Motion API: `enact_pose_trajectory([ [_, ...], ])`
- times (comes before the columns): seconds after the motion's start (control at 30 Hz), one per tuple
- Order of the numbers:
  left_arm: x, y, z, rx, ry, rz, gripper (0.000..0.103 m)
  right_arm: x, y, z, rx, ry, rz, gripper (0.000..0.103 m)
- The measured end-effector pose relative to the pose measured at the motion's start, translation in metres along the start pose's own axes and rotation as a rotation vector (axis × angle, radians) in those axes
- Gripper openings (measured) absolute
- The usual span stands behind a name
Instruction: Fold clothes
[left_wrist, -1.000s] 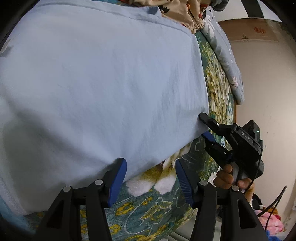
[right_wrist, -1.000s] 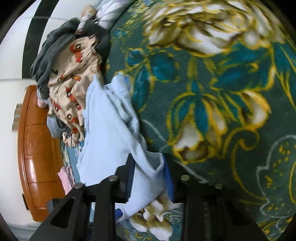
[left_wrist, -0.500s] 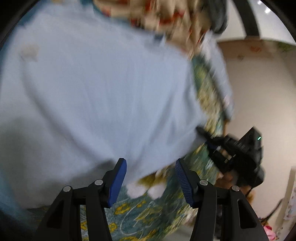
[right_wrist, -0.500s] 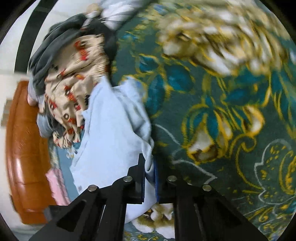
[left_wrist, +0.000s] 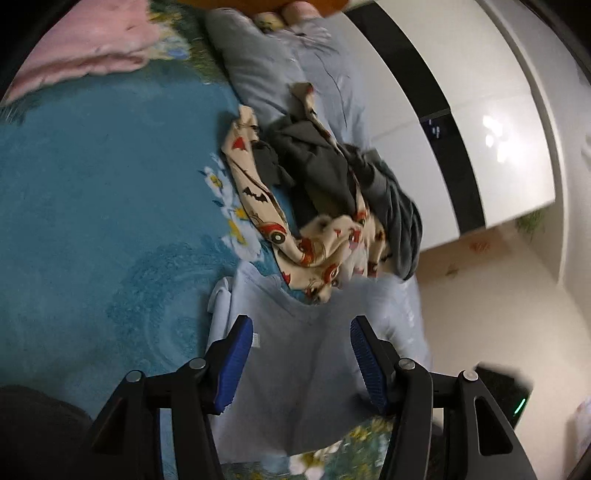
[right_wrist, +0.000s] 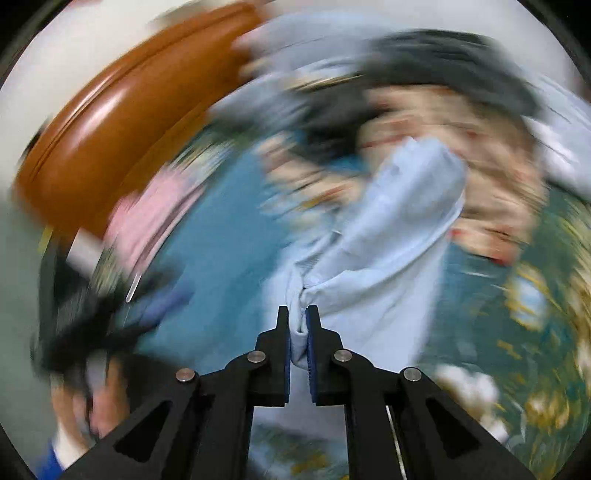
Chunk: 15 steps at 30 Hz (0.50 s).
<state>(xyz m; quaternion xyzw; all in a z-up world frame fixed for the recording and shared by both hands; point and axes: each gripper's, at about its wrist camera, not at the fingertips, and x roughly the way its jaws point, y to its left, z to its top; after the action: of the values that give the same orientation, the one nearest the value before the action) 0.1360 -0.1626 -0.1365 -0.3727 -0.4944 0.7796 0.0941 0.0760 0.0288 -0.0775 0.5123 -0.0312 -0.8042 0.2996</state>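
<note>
A light blue shirt lies on the bed below my left gripper. That gripper is open, its blue pads hover apart over the cloth and nothing is pinched. In the right wrist view, which is heavily blurred, my right gripper is shut on a bunched edge of the same light blue shirt. The cloth is pulled up from the bed and stretches away from the jaws.
A pile of cream patterned and dark grey clothes lies just past the shirt. Pink fabric sits far left on the blue floral blanket. A brown headboard and a white wall with a black stripe border the bed.
The right gripper closed on the shirt's edge and lifted it while rolling. The left gripper, still open, swung from the shirt's edge to above the shirt, now facing the clothes pile.
</note>
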Motion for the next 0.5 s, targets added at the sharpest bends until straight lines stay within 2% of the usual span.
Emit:
enact_pose_trajectory([
  [0.03, 0.003, 0.006, 0.000, -0.027, 0.012, 0.001, 0.059, 0.017, 0.014, -0.008, -0.060, 0.058, 0.019, 0.007],
  [0.1, 0.008, 0.008, 0.000, -0.037, 0.027, 0.003, 0.059, 0.049, 0.023, -0.020, -0.091, 0.172, 0.015, 0.007],
  [0.17, 0.013, 0.008, 0.001, -0.032, 0.040, 0.004, 0.059, 0.073, 0.025, -0.030, -0.098, 0.248, -0.016, 0.007],
  [0.27, 0.017, 0.007, 0.000, -0.018, 0.066, 0.019, 0.059, 0.084, 0.018, -0.033, -0.041, 0.288, 0.002, 0.011],
  [0.33, 0.022, 0.005, -0.002, -0.002, 0.087, 0.030, 0.059, 0.082, 0.017, -0.033, -0.016, 0.311, 0.045, 0.014],
  [0.37, 0.025, 0.002, -0.002, 0.016, 0.098, 0.045, 0.059, 0.080, 0.017, -0.034, -0.009, 0.322, 0.076, 0.017],
  [0.43, 0.032, -0.004, -0.004, 0.061, 0.126, 0.091, 0.059, 0.073, 0.015, -0.036, 0.013, 0.348, 0.196, 0.021],
  [0.47, 0.039, -0.005, -0.004, 0.074, 0.148, 0.121, 0.059, 0.068, 0.011, -0.037, 0.024, 0.350, 0.233, 0.022],
  [0.5, 0.047, -0.006, -0.005, 0.082, 0.174, 0.159, 0.059, 0.062, 0.005, -0.038, 0.034, 0.336, 0.233, 0.025],
])
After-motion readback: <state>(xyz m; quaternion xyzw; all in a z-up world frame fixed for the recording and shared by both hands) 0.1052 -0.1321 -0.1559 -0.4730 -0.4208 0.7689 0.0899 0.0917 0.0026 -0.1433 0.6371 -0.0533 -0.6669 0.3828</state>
